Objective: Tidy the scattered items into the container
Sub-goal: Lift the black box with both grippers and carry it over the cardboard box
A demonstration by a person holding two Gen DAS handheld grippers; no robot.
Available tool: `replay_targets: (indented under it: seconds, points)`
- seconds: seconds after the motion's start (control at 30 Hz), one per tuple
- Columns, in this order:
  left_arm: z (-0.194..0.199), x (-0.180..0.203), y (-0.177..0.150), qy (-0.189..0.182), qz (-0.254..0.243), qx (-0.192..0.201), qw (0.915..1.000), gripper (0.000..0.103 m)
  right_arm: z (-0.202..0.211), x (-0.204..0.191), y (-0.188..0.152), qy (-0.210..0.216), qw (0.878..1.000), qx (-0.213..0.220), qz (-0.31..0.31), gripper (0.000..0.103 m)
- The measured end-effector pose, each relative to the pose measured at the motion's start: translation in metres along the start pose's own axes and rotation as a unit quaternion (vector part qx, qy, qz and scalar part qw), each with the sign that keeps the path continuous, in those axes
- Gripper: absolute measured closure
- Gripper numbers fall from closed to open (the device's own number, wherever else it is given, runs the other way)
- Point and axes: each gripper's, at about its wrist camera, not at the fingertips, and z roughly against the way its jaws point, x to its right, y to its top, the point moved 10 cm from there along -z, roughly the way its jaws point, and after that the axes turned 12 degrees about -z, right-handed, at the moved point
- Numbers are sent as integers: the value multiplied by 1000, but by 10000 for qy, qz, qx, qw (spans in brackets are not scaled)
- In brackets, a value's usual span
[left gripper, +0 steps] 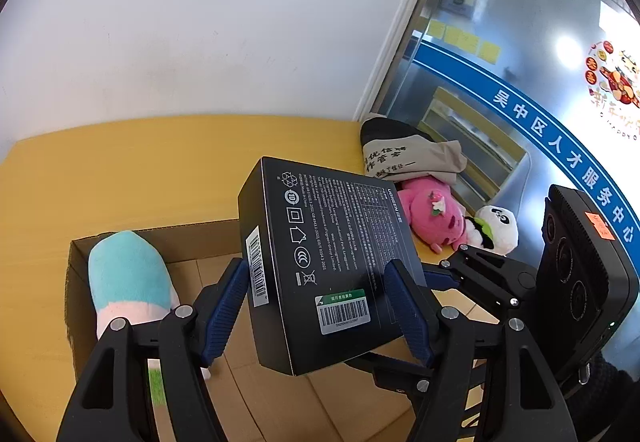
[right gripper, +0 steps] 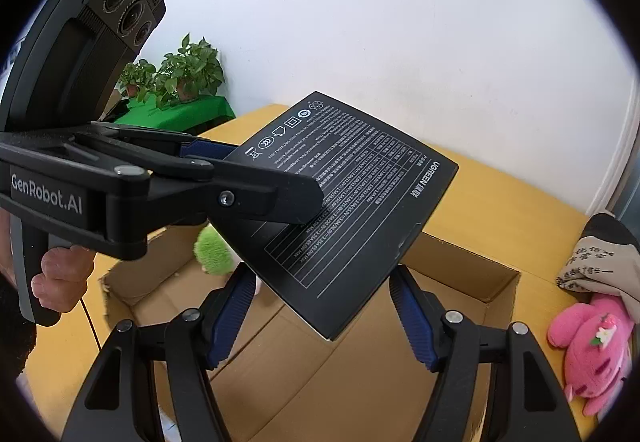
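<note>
Two tools [left gripper: 324,306] [right gripper: 324,318], one black box [left gripper: 332,262], one carton [right gripper: 460,270]

The cardboard box [right gripper: 460,274] floor lies mostly bare, only a plush toy [left gripper: 128,278] crowding one end.

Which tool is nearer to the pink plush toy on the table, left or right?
Right. The right tool holds the black box with the pink plush toy close on its right side; the left tool holds the box's edge farther from the toy.
</note>
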Motion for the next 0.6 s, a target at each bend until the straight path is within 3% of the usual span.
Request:
replay_targets:
  seconds: [0.27,0.6]
  points:
    - [-54,-40,-11,-29,362,-242,9990,29,-55,24,0,64,9994,-334,-75,34]
    - [-118,-69,-57,177,709,-990,9924,29,-120,40,-35,277,9937,-1034,-336,34]
